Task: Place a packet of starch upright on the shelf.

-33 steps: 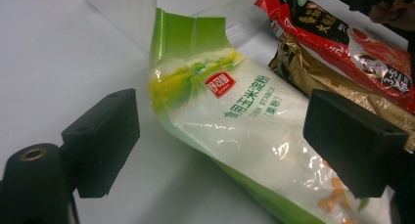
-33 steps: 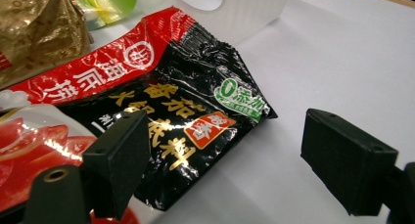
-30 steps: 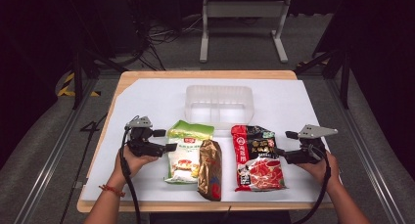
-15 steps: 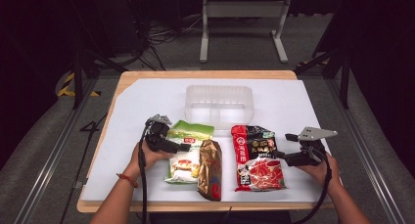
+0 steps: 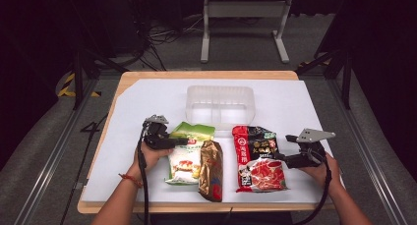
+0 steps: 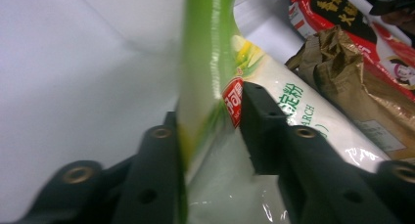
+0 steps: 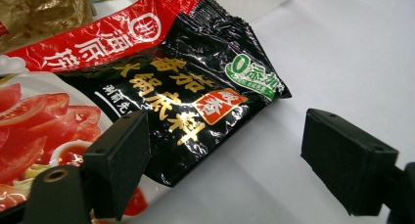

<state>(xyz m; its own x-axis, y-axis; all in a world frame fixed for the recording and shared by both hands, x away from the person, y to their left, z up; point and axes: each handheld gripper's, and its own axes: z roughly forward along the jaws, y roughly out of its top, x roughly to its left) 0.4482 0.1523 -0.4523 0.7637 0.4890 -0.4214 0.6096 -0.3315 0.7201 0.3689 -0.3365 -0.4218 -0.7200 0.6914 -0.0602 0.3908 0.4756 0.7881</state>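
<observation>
I see the white table carrying a clear plastic tray at the far centre. Nearer me lie three packets: a red-and-black soup-base packet at right, a green-and-white starch bag at left, and a brown foil pouch overlapping that bag's right edge. My left gripper is clamped on the starch bag's green top edge. My right gripper stands released, jaws wide, at the soup-base packet's right edge.

Bare white table lay open on the left; the clear plastic tub and brown crinkly bag blocked the middle.
</observation>
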